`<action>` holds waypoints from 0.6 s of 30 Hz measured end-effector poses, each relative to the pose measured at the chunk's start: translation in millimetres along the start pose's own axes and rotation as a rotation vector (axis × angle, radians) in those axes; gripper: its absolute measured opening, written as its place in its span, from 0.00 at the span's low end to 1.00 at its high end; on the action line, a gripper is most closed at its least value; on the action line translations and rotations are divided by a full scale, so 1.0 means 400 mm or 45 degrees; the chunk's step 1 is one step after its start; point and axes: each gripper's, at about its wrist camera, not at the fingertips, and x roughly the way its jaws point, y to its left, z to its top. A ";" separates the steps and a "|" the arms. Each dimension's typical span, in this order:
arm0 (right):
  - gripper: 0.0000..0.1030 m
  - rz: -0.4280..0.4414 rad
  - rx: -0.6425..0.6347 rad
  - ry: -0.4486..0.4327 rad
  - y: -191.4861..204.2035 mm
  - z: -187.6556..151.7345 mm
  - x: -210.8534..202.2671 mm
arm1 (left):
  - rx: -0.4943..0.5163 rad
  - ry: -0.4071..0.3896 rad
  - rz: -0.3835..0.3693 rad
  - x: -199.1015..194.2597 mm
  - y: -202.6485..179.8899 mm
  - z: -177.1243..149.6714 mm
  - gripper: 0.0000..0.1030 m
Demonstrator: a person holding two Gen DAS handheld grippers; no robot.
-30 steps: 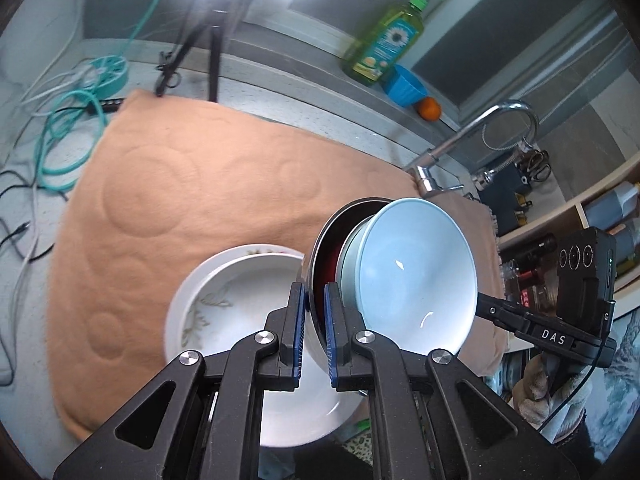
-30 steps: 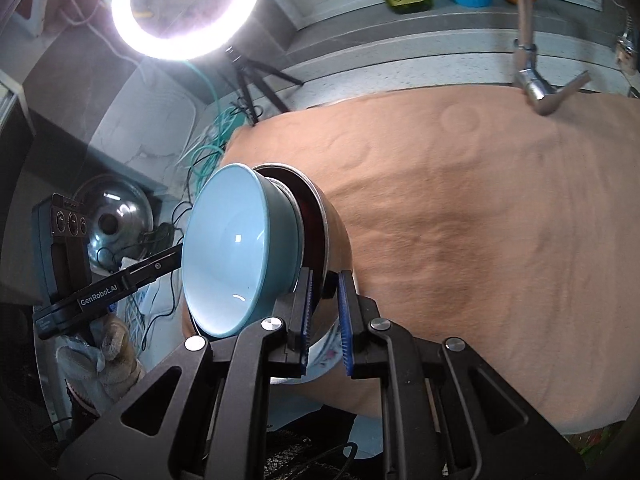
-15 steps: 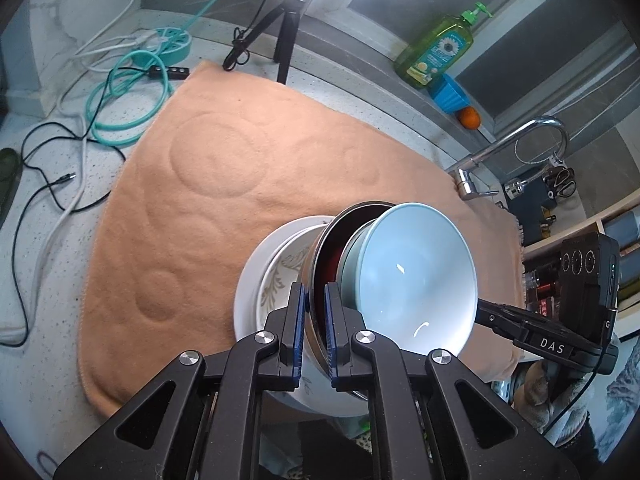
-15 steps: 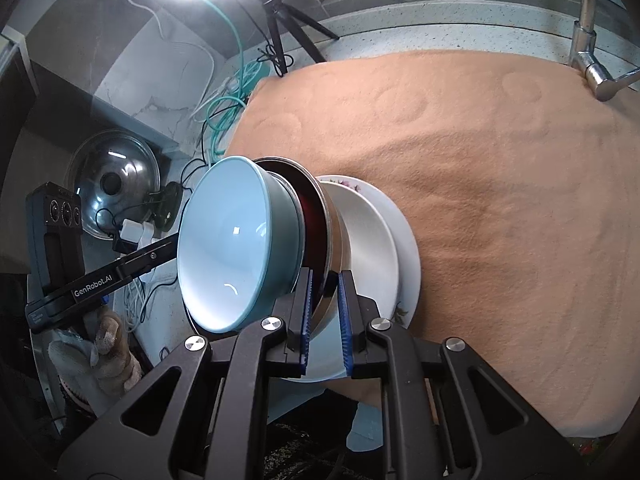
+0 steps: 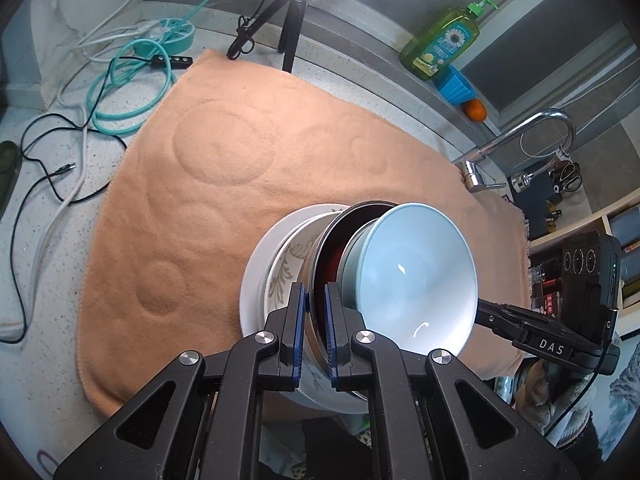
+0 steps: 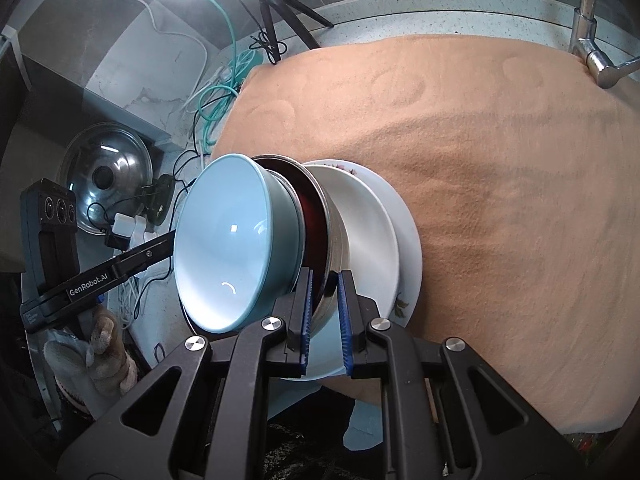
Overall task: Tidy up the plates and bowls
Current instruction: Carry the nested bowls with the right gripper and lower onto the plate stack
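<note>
A light blue bowl (image 5: 416,276) is nested in a steel bowl with a dark red inside (image 5: 334,254). My left gripper (image 5: 316,308) is shut on the steel bowl's rim. My right gripper (image 6: 324,300) is shut on the opposite rim of the same steel bowl (image 6: 334,248), with the blue bowl (image 6: 228,240) inside it. The pair sits low over or in a white leaf-patterned bowl (image 5: 286,264) stacked on a white plate (image 5: 252,276); contact is hidden. The white bowl (image 6: 368,232) and plate (image 6: 412,240) lie near the front edge of an orange mat (image 6: 500,180).
A ring light tripod (image 5: 292,20), teal cables (image 5: 132,80) and black wires (image 5: 36,152) lie on the counter left of the mat. A faucet (image 5: 516,140), soap bottle (image 5: 444,40), blue cup and orange are at the back right. A steel lid (image 6: 106,172) sits at the left.
Both grippers have carried the nested steel and blue bowls down over the white bowl and plate. The views have pulled back, showing more of the mat.
</note>
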 end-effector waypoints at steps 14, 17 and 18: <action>0.12 -0.013 -0.021 0.007 0.003 -0.002 -0.001 | 0.058 -0.012 0.052 0.002 -0.019 -0.005 0.07; 0.13 -0.016 -0.030 0.009 0.005 -0.003 -0.001 | 0.067 -0.018 0.055 -0.002 -0.020 -0.007 0.07; 0.13 -0.018 -0.034 0.009 0.006 -0.003 -0.001 | 0.071 -0.020 0.056 -0.004 -0.021 -0.007 0.07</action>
